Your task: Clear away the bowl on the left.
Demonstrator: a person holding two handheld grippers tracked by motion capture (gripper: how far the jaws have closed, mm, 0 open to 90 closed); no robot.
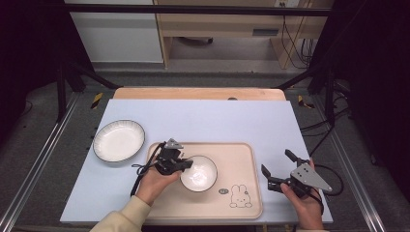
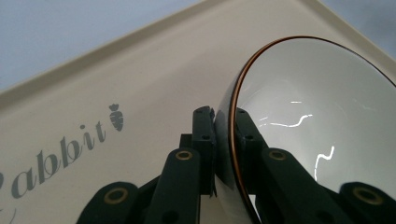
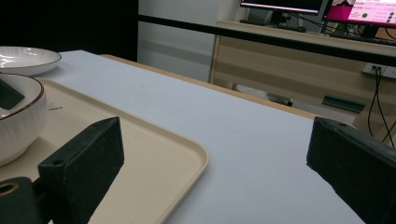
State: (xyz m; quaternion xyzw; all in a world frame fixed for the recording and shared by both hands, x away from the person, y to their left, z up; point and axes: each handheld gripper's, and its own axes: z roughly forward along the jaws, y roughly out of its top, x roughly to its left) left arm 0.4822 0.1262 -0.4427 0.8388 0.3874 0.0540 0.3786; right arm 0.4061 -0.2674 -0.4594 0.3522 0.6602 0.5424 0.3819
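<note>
A white bowl (image 1: 199, 173) with a dark rim sits on the beige tray (image 1: 237, 154). My left gripper (image 1: 183, 165) is shut on the bowl's left rim, one jaw inside and one outside. In the left gripper view the bowl (image 2: 317, 126) has its rim pinched between the two black pads, my left gripper (image 2: 225, 135). My right gripper (image 1: 276, 165) hovers open just right of the tray, over the blue mat, with nothing between its jaws. In the right gripper view the bowl (image 3: 18, 116) shows at the left on the tray (image 3: 154, 158), and my right gripper (image 3: 215, 154) stands wide open.
A white plate (image 1: 119, 140) with a dark rim lies on the blue mat (image 1: 203, 116) to the left of the tray; the same plate (image 3: 25, 58) is seen far left. The tray carries a rabbit drawing (image 1: 240, 195). Black frame posts stand around the table.
</note>
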